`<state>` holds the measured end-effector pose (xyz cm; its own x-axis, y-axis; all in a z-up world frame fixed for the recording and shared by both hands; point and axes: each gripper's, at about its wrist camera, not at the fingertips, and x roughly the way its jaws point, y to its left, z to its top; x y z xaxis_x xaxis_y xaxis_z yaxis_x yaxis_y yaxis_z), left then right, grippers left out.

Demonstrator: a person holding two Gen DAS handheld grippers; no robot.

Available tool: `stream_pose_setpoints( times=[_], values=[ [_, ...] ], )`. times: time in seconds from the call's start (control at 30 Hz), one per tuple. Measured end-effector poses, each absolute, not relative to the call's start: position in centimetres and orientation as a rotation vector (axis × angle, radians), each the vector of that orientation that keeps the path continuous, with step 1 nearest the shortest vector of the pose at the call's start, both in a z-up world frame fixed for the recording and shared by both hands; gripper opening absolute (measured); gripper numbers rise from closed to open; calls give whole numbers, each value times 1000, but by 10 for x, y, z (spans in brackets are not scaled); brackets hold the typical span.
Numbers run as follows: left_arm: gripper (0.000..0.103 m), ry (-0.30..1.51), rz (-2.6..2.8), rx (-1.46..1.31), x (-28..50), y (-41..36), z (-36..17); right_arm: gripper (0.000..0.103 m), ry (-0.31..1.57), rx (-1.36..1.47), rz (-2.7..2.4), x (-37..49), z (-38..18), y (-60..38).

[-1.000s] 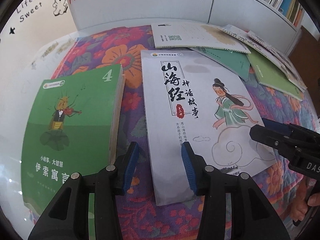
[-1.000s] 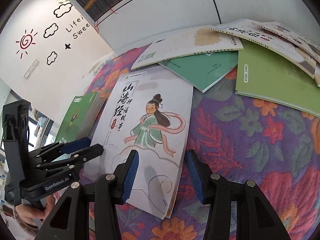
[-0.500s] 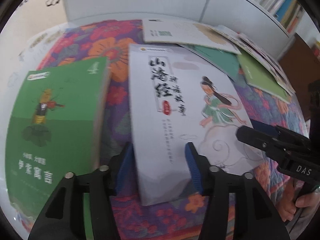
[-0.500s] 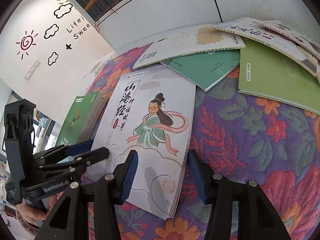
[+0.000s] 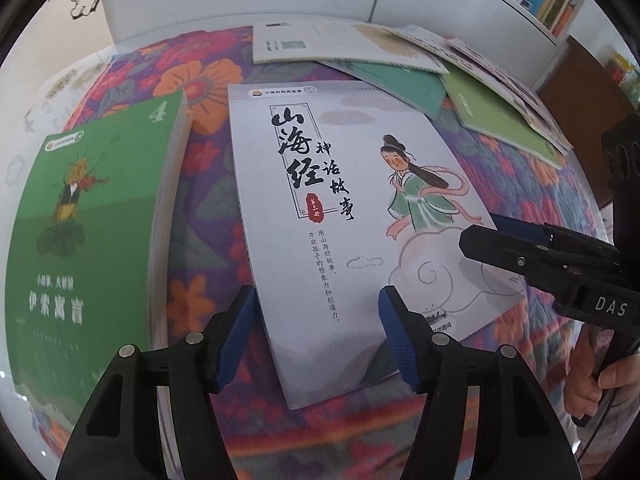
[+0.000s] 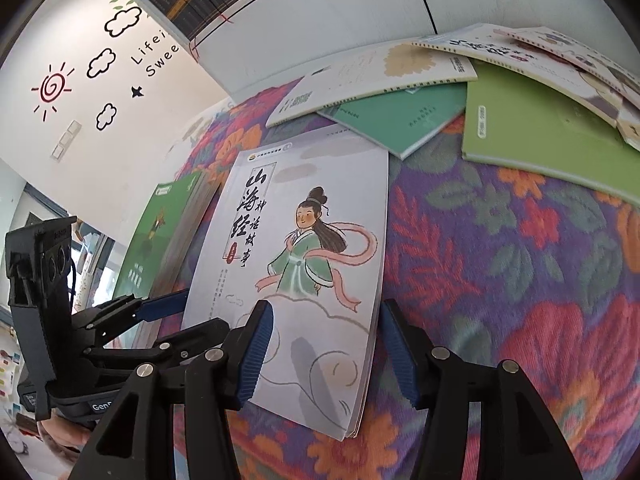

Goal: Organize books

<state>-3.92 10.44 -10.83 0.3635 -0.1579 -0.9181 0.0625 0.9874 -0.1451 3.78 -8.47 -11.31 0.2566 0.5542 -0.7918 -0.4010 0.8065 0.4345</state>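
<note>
White storybook: the thin white book [image 5: 340, 208] with the robed figure on its cover lies flat on the flowered cloth [image 6: 500, 280], cover up, between the green stack and the loose pile. I judge it is the 1 I am working on, since both grippers converge on its near end.

Left gripper: my left gripper [image 5: 316, 332] straddles the near-left corner of the white book, and its jaws are opening. The corner sits between the blue pads, but I see no pad pressing on it, so nothing is held.

Right gripper: my right gripper [image 6: 324, 356] brackets the book's near-right edge, its jaws also opening. The page edge lies between the pads, not pinched.

Why 2 grippers: I read this as a 2-point hold, because a soft, thin cover would sag if lifted from 1 corner.

Green stack: the thick green book [image 5: 84, 220] marked 4 lies just beside the white one, apart from it. It looks like the tidy pile, so I judge the white book belongs on top.

Loose pile: several thin books [image 6: 440, 92] overlap untidily at the far side, near the white shelf unit [image 6: 340, 12], still to be sorted.

Risk: closing on the top cover alone would fan the pages open.
</note>
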Motion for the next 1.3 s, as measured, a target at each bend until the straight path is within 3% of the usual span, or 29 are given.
stream_pose_setpoints(
  times=[0.67, 1.3],
  values=[
    [59, 1171, -351, -122, -158, 58, -97, 57, 1235, 96, 629, -102, -109, -153],
    [56, 1174, -376, -175, -103, 74, -115, 53, 1361, 532, 843, -37, -136, -187]
  ],
)
